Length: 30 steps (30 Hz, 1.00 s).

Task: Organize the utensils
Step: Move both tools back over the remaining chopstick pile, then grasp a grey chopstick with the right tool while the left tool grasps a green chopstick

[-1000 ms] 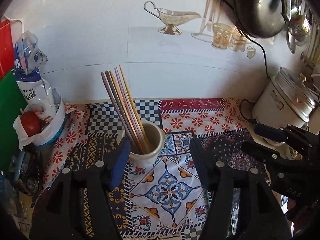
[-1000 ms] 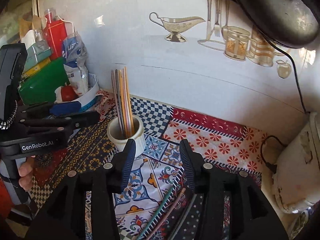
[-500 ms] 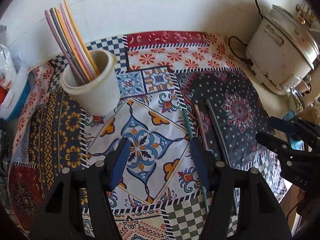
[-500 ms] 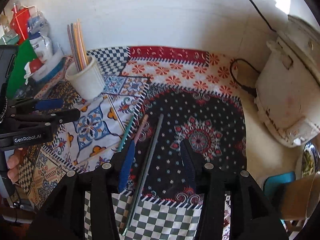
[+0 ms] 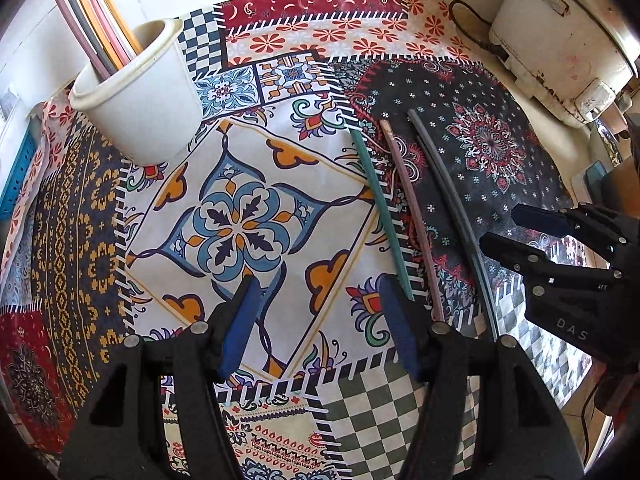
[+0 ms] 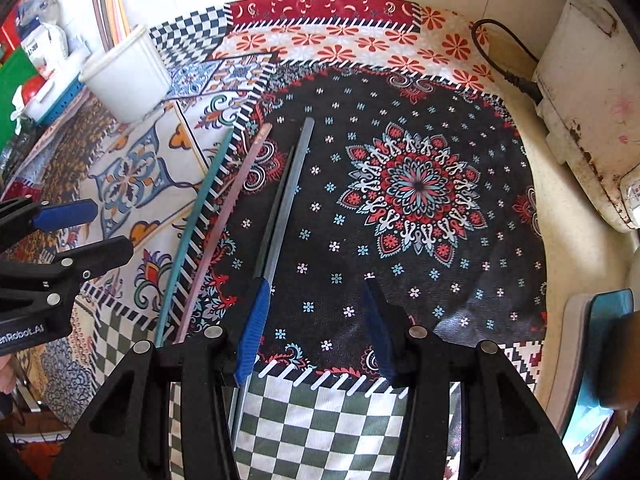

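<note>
Three loose chopsticks lie side by side on the patterned cloth: a green one (image 5: pixel 378 204) (image 6: pixel 200 216), a pink one (image 5: pixel 412 220) (image 6: pixel 230 216) and a grey one (image 5: pixel 448 184) (image 6: pixel 286 204). A white cup (image 5: pixel 140 92) (image 6: pixel 124 76) at the back left holds several coloured chopsticks (image 5: pixel 96 20). My left gripper (image 5: pixel 316 312) is open and empty above the cloth, left of the loose chopsticks. My right gripper (image 6: pixel 312 312) is open and empty, its left finger just above the grey chopstick's near end.
A white rice cooker (image 5: pixel 560 32) (image 6: pixel 580 100) with a black cord (image 6: pixel 504 60) stands at the back right against the wall. A blue basket (image 6: pixel 60 96) with a bag and a red item sits left of the cup. The cloth's front edge is near.
Both grippers have tilted down from facing the wall and cup to looking at the cloth, and moved closer to the three loose chopsticks. Both stay open.
</note>
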Each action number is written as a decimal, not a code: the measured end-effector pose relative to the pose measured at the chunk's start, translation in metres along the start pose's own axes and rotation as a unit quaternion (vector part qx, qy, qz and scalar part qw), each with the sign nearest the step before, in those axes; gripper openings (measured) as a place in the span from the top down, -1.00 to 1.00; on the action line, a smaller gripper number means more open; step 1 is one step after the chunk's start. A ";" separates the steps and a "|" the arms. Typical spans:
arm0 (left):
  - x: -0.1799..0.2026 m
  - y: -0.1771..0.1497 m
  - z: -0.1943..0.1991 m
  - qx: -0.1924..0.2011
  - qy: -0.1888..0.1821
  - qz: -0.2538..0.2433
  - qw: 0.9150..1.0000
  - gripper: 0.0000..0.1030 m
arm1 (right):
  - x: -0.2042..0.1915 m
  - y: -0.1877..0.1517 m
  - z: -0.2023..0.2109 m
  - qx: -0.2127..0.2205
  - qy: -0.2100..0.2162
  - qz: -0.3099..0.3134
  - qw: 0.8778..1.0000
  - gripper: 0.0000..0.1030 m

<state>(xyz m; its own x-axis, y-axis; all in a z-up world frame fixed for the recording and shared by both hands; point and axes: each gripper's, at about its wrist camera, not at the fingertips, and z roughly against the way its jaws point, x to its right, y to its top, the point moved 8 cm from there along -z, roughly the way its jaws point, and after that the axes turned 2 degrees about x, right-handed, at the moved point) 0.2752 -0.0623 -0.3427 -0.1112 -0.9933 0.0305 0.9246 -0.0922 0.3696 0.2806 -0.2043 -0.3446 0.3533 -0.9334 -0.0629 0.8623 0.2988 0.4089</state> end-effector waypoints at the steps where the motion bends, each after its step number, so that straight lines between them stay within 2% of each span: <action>1: 0.000 0.000 -0.001 -0.001 0.001 0.000 1.000 -0.18 | -0.001 0.000 -0.003 -0.001 0.000 0.001 1.000 0.15; 12: -0.001 0.009 -0.007 0.002 0.006 -0.003 1.000 -0.18 | 0.002 0.007 -0.008 0.016 0.002 -0.003 1.000 0.15; 18: 0.006 0.014 -0.012 0.003 0.001 -0.015 1.000 -0.18 | 0.007 0.009 -0.014 0.013 -0.026 0.015 0.999 0.18; 20: 0.010 0.016 -0.015 0.003 -0.002 -0.021 1.000 -0.05 | 0.008 0.007 -0.013 0.013 -0.023 0.017 1.000 0.23; 26: 0.020 0.020 -0.028 -0.013 -0.017 -0.030 0.999 0.28 | 0.011 0.010 -0.012 0.009 -0.014 0.023 1.000 0.67; 30: 0.022 0.025 -0.029 -0.015 -0.041 -0.017 0.999 0.30 | 0.007 0.021 -0.018 0.004 -0.001 0.026 1.000 0.73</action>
<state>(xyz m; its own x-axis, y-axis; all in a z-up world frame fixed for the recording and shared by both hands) 0.3061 -0.0883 -0.3597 -0.1707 -0.9808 0.0940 0.9303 -0.1290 0.3434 0.3073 -0.2012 -0.3529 0.3966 -0.9171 -0.0396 0.8397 0.3450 0.4193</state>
